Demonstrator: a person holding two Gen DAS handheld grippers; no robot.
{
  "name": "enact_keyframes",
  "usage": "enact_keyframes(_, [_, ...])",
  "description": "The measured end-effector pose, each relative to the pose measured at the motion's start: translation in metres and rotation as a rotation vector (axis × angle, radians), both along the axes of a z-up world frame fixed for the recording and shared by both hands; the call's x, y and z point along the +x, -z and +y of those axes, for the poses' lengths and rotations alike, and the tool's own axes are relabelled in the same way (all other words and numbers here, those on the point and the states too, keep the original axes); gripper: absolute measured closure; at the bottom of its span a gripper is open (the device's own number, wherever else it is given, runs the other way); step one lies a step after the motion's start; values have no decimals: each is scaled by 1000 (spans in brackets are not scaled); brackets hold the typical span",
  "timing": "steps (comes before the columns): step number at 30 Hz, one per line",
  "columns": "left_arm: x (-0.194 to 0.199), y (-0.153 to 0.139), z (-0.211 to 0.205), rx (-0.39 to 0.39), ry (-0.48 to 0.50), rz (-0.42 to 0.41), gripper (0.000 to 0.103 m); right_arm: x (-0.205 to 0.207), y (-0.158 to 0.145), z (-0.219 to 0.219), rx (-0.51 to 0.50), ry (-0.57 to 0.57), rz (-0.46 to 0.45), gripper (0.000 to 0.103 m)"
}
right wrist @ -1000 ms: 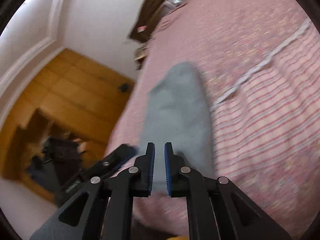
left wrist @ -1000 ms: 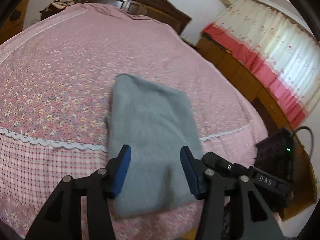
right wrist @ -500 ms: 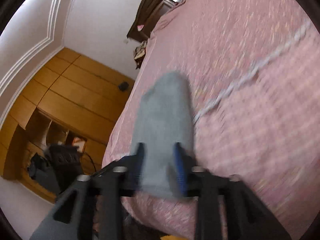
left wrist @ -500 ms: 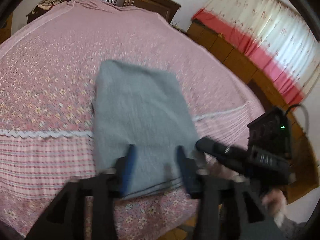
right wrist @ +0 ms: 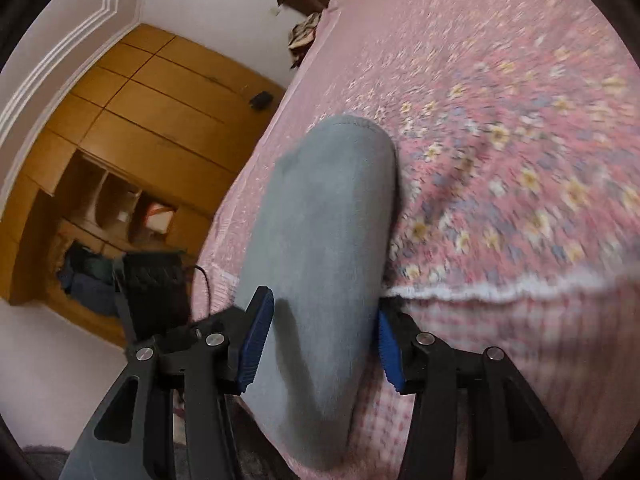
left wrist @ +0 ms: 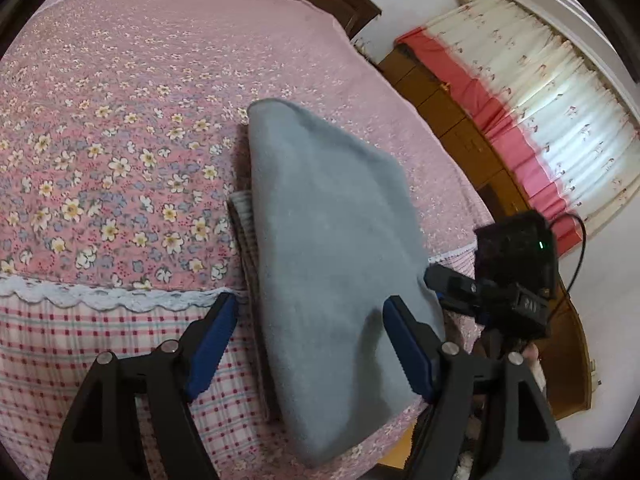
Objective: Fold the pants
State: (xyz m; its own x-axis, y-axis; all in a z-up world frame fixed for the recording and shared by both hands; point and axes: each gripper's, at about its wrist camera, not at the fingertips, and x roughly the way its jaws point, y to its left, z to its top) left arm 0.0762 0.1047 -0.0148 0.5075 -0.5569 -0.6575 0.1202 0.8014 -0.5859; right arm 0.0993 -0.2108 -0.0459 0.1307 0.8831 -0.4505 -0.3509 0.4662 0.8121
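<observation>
The grey pants (left wrist: 328,248) lie folded into a thick stack near the foot edge of the pink floral bed (left wrist: 120,128). A ribbed waistband edge (left wrist: 244,232) peeks out at the stack's left side. My left gripper (left wrist: 310,344) is open, its blue pads straddling the near end of the stack just above it. My right gripper (right wrist: 320,340) is open too, spread across the pants (right wrist: 324,232) from the other side. The right gripper also shows in the left wrist view (left wrist: 492,300), at the stack's right edge.
The bed's foot edge with white lace trim (left wrist: 100,300) runs under the stack. A wooden cabinet and red-white curtain (left wrist: 540,92) stand to the right. A wooden wardrobe (right wrist: 132,152) and a black device with cable (right wrist: 156,280) are beside the bed.
The right gripper opened from shut to wide. Both grippers moved in closer over the near end of the folded pants. The pants stayed in place.
</observation>
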Motion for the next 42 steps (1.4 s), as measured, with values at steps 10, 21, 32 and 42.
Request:
enact_keyframes(10, [-26, 10, 49, -151, -16, -51, 25, 10, -39, -11, -89, -20, 5, 81])
enact_keyframes(21, [-40, 19, 57, -151, -25, -57, 27, 72, -29, -63, -125, 17, 91, 80])
enact_keyframes(32, [-50, 16, 49, -111, -37, -55, 27, 51, -10, -89, -60, 77, 107, 79])
enact_keyframes(42, [-67, -43, -24, 56, 4, -241, 29, 16, -99, -78, -203, 47, -110, 73])
